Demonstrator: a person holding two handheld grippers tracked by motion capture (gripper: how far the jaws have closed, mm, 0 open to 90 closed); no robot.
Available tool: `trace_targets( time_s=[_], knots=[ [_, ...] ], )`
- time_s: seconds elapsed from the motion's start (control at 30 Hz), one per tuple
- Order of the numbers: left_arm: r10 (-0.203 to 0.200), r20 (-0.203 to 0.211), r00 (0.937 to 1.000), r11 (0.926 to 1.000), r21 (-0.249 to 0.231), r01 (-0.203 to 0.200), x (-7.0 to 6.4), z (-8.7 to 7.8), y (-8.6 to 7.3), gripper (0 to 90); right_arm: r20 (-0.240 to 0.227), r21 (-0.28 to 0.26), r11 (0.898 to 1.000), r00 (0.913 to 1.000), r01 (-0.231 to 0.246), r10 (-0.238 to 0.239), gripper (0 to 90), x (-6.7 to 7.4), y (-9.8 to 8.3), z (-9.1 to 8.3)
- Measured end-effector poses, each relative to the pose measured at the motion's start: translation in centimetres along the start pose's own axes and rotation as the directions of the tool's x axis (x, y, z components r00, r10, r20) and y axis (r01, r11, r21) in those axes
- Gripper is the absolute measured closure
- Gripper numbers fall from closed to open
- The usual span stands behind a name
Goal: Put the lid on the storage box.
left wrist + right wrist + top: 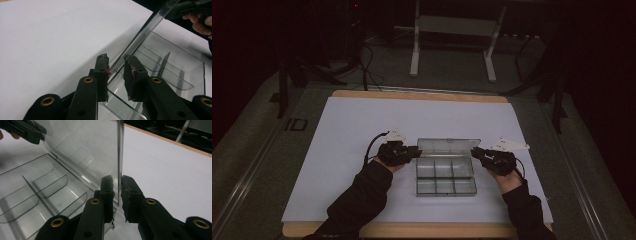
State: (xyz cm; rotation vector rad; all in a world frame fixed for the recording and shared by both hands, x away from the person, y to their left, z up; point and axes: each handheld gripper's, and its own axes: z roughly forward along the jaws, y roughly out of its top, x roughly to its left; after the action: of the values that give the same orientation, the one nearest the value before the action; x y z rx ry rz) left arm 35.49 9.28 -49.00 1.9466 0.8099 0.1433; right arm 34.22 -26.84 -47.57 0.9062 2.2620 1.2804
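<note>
Box: clear plastic compartment box sat mid-desk on the white sheet, lid raised.
Desk: wooden desk carried a white sheet over most of its top.
Tray: six compartments, two rows of three, dividers visible, nothing seen inside.
Lid: clear lid stood up off the rear edge, tilted back.
Left hand-held gripper: left hand-held gripper at lid's left end, jaws straddling the lid edge with a narrow gap; contact unclear, can't tell if clamped.
Right hand-held gripper: right hand-held gripper at lid's right end, jaws either side of the lid edge, small gap, grip unconfirmed.
</note>
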Motion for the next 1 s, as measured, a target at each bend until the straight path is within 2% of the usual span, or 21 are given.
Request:
trace_targets(
  time_s=[0.43, 0.63, 1.0],
  knots=[
    [0.023, -0.001, 0.9997, 0.9996, 0.014, -0.023, -0.8, -0.7, -0.8, 78.5, -0.047, 0.005, 1.000, 0.9987, 0.019, -0.019, 82.0, 0.0, -1.2, -0.7],
    [0.044, -0.010, 0.9990, 0.9983, 0.038, -0.044, -1.3, -0.9, -1.3, 80.3, -0.067, 0.015, 0.999, 0.9972, 0.034, -0.033, 82.3, 0.1, -1.9, -0.9],
    [0.052, -0.004, 0.9986, 0.9960, 0.072, -0.052, -1.7, -0.8, -2.4, 82.8, -0.115, 0.024, 0.999, 0.9931, 0.029, -0.026, 82.4, 0.1, -3.3, -1.2]
  ],
)
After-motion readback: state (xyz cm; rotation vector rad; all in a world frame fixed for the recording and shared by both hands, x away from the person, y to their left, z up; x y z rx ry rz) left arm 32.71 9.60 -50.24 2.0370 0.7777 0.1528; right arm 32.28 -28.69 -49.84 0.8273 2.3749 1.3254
